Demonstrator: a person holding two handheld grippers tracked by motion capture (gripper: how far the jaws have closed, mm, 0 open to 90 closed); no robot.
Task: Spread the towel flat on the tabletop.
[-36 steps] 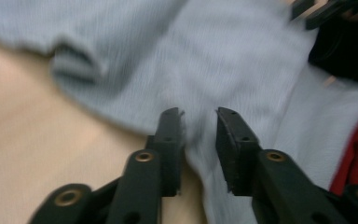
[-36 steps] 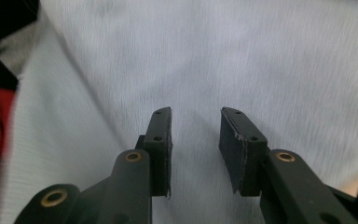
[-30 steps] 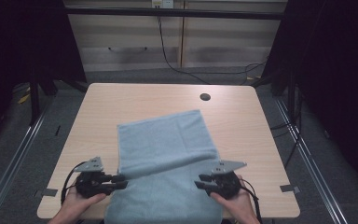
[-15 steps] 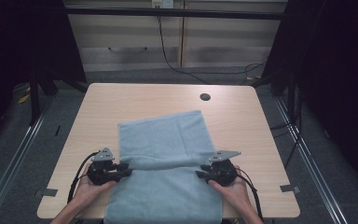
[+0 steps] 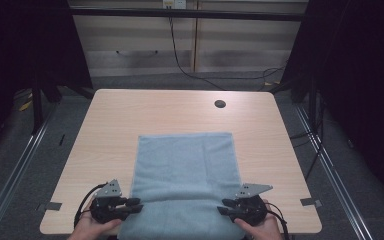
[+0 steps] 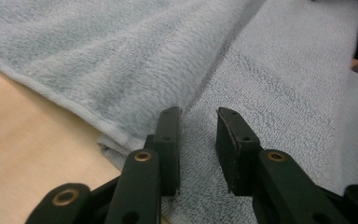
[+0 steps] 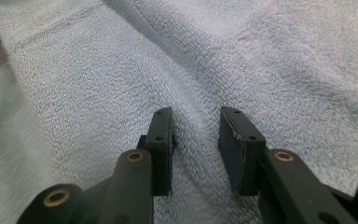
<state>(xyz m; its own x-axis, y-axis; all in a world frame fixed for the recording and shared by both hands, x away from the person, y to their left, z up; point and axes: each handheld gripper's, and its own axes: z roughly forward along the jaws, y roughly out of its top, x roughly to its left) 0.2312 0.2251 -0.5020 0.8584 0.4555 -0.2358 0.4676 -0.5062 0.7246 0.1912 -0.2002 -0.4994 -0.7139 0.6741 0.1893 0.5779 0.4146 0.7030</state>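
1. High view: I see a light blue towel (image 5: 185, 180) lying on the wooden tabletop (image 5: 115, 125), its near end hanging over the front edge. My left gripper (image 5: 136, 205) sits at the towel's near left edge and my right gripper (image 5: 222, 209) at its near right edge, each in a hand. A dark round hole (image 5: 220, 104) lies near the far edge, well apart from the towel. Nothing stands between the grippers and the cloth. Half a second ago the far layer lay skewed; now it lies square and flat.
2. Left gripper view: the left gripper (image 6: 198, 135) is released, jaws parted over a fold line in the towel (image 6: 279, 88), with bare tabletop (image 6: 23, 140) beside it.
3. Right gripper view: the right gripper (image 7: 196, 135) is likewise released, jaws apart just above the towel (image 7: 98, 79).
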